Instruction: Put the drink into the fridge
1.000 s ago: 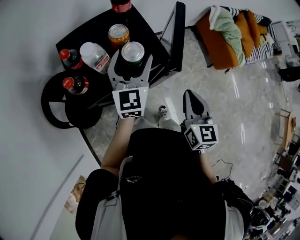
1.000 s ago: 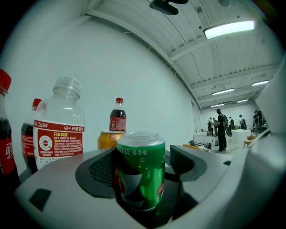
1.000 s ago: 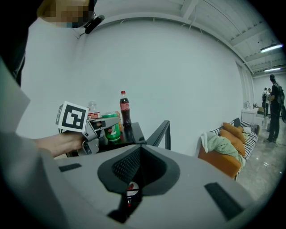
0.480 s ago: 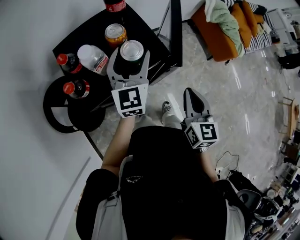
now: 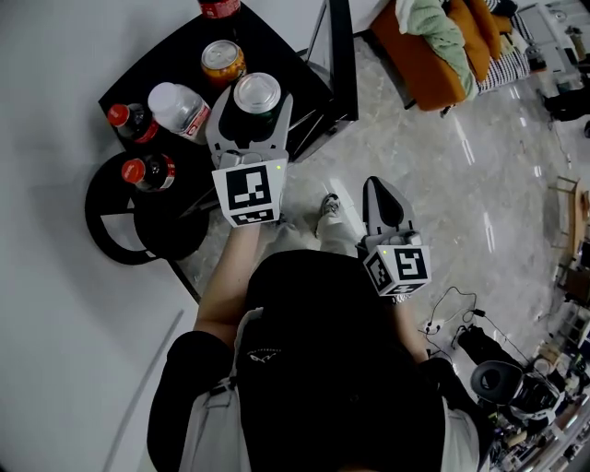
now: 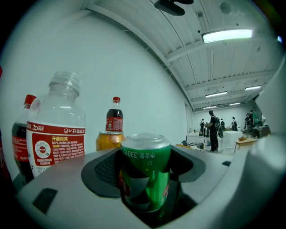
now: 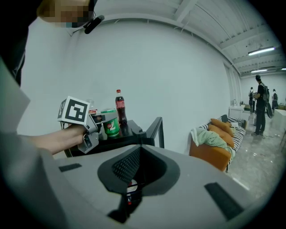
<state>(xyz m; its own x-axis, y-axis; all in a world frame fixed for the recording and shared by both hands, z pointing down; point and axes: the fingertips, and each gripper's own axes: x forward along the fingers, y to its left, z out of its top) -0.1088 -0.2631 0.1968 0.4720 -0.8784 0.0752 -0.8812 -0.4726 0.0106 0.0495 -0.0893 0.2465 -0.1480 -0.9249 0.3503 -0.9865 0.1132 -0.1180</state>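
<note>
Most of the green can [image 5: 257, 92] is hidden in the head view, where only its silver top shows between the two arms of the left claw [image 5: 253, 106]. In the left gripper view the claw's grey body covers the can's base. One cola bottle [image 5: 219, 7] at the far end of the tabletop [image 5: 281, 51] is cut off by the frame edge, leaving just its red label. A small red and white patch shows through the slit under the right claw [image 7: 140, 150], too small to make out.

The can stands upright on the black tabletop near its front edge, its long axis vertical and its top facing up. The left claw has just been closing and now pinches the can, a dark pad against each side. Behind the can stand an orange can [image 5: 223, 60] and a clear bottle with a red label [image 5: 180, 109], also upright. The right claw hangs above the floor, well apart from the tabletop, its jaws pressed together with nothing between them.
</note>
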